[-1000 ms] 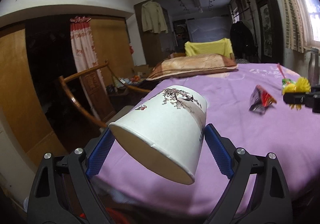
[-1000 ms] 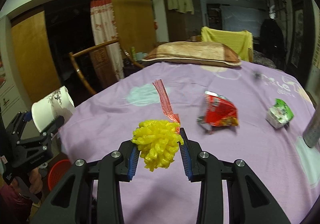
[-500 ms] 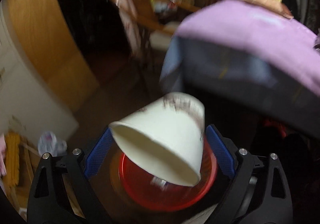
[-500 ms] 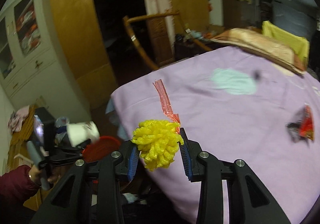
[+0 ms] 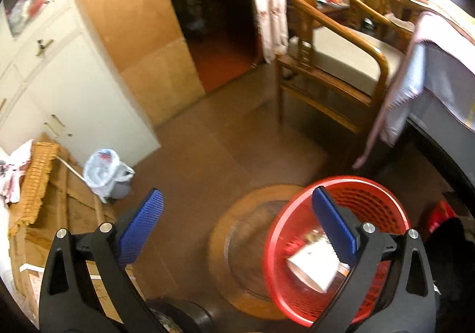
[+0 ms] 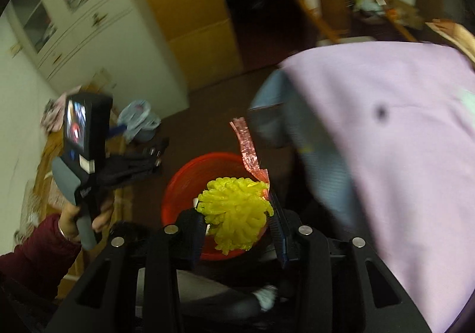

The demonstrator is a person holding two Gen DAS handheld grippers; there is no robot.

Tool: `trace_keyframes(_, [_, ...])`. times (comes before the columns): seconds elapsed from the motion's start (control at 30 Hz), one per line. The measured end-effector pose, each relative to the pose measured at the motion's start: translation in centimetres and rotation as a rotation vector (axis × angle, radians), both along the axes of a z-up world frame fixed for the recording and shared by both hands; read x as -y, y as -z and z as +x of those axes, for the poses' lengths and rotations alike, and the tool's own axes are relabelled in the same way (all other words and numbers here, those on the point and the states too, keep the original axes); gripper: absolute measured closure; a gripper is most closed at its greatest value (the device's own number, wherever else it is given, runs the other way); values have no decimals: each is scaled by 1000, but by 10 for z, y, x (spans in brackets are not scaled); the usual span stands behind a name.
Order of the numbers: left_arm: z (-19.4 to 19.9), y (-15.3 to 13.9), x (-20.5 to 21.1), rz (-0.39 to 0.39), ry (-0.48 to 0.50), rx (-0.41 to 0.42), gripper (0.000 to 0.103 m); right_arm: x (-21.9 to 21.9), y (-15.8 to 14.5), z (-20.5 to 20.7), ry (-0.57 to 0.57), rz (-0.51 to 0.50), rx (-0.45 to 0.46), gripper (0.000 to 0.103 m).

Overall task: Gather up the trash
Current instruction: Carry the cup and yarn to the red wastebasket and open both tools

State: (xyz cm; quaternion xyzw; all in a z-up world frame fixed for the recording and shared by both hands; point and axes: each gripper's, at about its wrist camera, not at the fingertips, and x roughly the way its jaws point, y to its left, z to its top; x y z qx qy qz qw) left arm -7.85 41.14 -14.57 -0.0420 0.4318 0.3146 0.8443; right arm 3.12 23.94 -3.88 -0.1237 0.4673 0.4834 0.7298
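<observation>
In the left wrist view the left claw point(image 5: 237, 226) has just been opening and now gapes wide with nothing between its blue pads, while the cup point(image 5: 313, 269) lies in the red basket point(image 5: 383, 202) on the floor below its right finger. In the right wrist view the right claw point(image 6: 239, 214) has just been opening, yet the yellow tuft point(image 6: 234, 211) with its pink strip point(image 6: 248, 146) sits between its pads, directly over the basket point(image 6: 190, 181), with the left claw point(image 6: 148, 154) up to its left.

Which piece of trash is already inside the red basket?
The white paper cup, lying in the red basket. The yellow puff sits between the right gripper's jaws.
</observation>
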Motion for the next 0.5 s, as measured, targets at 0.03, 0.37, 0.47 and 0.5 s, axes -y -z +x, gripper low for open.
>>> trace_keyframes(0.03, [-1, -3, -2, 10, -8, 3, 6, -9, 6, -6, -27, -3, -17, 47])
trace_keyframes(0.37, [0, -15, -3, 42, 6, 25, 6, -6, 4, -15, -19, -5, -7, 40])
trace_keyframes(0.47, [8, -26, 18, 55, 56, 39, 6, 16, -4, -1, 41, 18, 26, 37])
trace_keyframes(0.5, [11, -31, 27, 64, 76, 46, 6, 26, -9, 1, 69, 30, 37, 36])
